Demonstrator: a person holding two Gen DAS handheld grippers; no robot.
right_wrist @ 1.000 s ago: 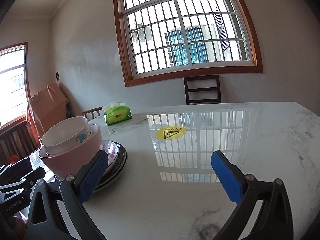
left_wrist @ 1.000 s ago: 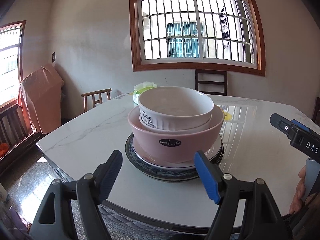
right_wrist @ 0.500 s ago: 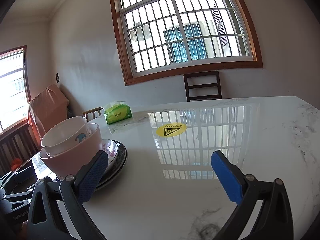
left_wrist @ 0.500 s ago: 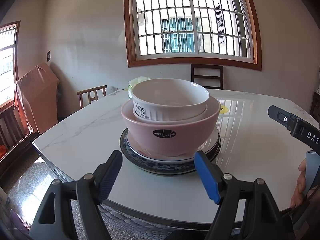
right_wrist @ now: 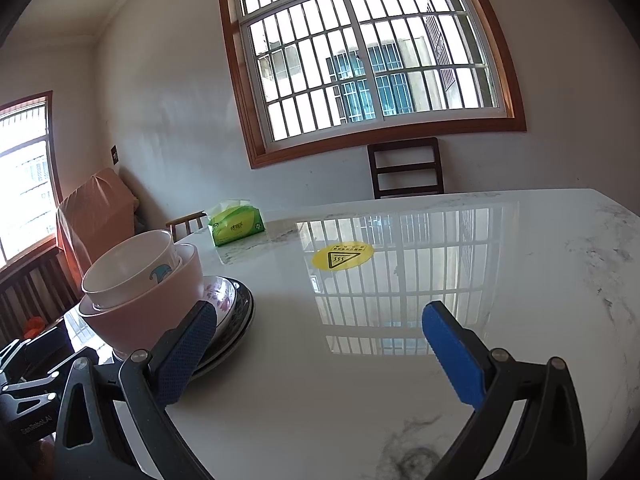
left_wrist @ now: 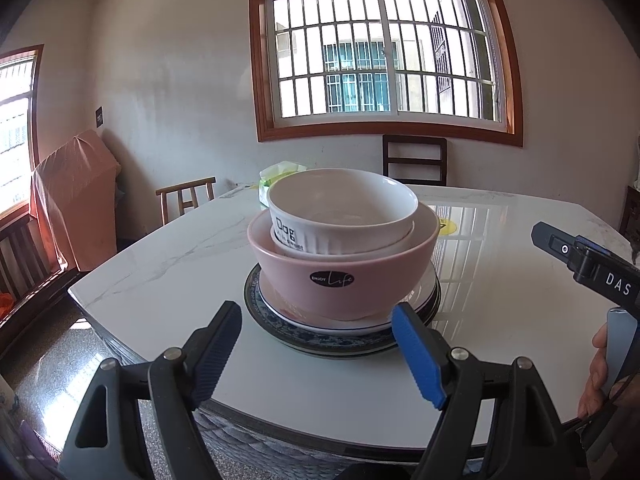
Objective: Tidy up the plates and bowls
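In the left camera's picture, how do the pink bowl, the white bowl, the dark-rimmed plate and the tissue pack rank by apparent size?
1. Dark-rimmed plate, widest.
2. Pink bowl.
3. White bowl, nested inside it.
4. Tissue pack, looks smallest, but it sits farther back and half hidden, so that is unsure.

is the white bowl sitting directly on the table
No, the white bowl is nested inside the pink bowl, which rests on stacked plates.

Two bowls are counted, a white bowl (left_wrist: 342,210) nested in a pink bowl (left_wrist: 340,276), and two plates beneath them near the table's (left_wrist: 500,320) left edge: a white plate (left_wrist: 344,323) on a dark-rimmed plate (left_wrist: 280,334). One tissue pack (right_wrist: 236,226) and one yellow sticker (right_wrist: 342,255) are also counted, with three chairs at the far edges.
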